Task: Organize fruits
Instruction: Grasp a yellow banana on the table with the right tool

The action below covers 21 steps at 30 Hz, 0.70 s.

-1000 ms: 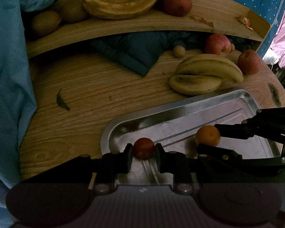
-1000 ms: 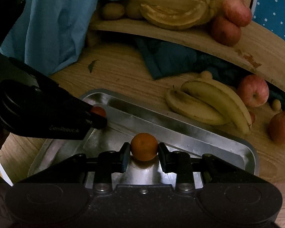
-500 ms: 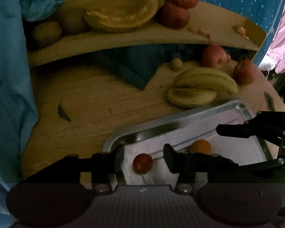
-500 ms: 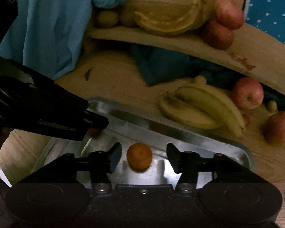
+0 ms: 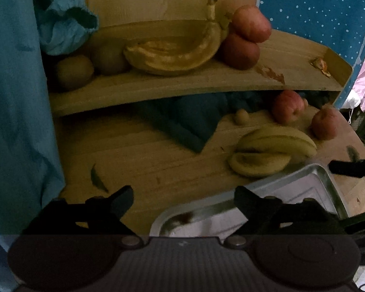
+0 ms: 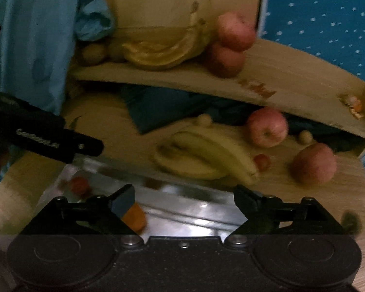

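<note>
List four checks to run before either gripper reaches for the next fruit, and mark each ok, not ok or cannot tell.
1. Left gripper open, nothing between its fingers: ok.
2. Right gripper open, nothing between its fingers: ok.
3. Orange fruit and small red fruit lie in the metal tray: ok.
4. Bananas on the table, beside the tray, not in it: ok.
5. Fruit at rest in the tray: cannot tell, picture blurred.

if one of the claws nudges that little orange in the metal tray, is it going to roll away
Probably. The orange looks round and sits loose on the tray, whose floor looks smooth and shiny, so a nudge would likely send it rolling. The raised rim should stop it. It looks small, so probably light and firm enough for a gentle grip.
</note>
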{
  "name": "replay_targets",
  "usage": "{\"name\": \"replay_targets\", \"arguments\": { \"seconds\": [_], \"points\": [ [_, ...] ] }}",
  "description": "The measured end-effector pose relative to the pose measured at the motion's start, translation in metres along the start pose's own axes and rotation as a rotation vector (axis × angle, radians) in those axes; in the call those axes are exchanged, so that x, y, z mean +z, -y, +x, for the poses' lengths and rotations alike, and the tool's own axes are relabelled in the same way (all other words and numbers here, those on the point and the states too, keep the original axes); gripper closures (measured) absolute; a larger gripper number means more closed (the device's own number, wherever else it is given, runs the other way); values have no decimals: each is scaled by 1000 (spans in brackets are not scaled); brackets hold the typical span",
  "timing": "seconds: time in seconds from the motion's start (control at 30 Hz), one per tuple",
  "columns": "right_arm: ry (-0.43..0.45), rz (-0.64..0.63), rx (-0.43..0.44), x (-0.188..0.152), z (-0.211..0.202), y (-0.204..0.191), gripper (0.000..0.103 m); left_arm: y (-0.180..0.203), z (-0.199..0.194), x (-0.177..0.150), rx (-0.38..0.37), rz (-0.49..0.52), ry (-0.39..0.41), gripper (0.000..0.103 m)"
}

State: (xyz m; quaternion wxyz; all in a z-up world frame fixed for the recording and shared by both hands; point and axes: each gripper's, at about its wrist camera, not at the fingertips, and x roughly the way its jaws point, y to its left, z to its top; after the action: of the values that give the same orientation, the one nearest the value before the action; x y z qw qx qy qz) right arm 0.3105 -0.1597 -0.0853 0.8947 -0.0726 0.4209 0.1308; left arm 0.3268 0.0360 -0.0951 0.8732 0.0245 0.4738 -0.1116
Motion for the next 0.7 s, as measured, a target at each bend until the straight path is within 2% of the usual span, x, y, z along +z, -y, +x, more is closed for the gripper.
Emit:
{"name": "replay_targets", "arguments": {
  "seconds": [0.07, 0.3, 0.5, 0.7],
  "points": [
    [16, 12, -26, 2, 1, 7, 14, 1, 3, 3, 9, 5, 2, 3],
    [24, -13, -44, 10, 15, 22, 14, 3, 12, 15, 8, 27, 5, 2],
    [28, -103, 26, 24, 30, 32, 14, 9, 18, 20, -30, 64, 1, 2],
    [13, -182, 139, 42, 50, 49, 18, 21, 22, 20, -48, 96, -8, 1]
  ]
}}
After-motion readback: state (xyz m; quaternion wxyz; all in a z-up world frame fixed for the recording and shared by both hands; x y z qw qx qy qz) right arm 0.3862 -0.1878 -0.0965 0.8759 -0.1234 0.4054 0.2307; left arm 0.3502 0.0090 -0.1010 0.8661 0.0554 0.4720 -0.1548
